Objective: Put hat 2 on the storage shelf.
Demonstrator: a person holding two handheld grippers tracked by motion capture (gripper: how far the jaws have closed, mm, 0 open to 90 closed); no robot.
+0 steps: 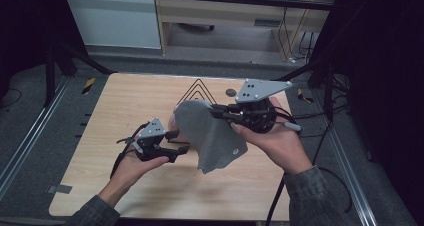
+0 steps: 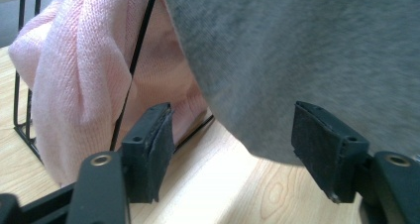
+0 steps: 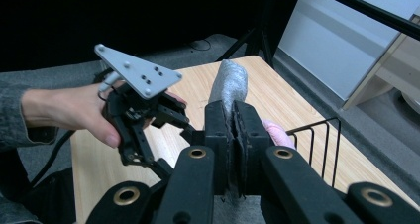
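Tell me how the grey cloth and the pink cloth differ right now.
The grey cloth hangs lifted above the table, pinched in the shut right tool; the pink cloth is draped on the black wire rack, gripped by neither tool. The grey cloth looks smooth and felt-like; the pink cloth shows an open knit. Both are soft fabric.

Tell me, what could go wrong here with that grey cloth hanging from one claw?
The right gripper pinches only an edge of the grey cloth, so it might slip free. The left gripper is open with the hem just ahead; closing now may miss it, or snag the pink cloth on the wire rack.
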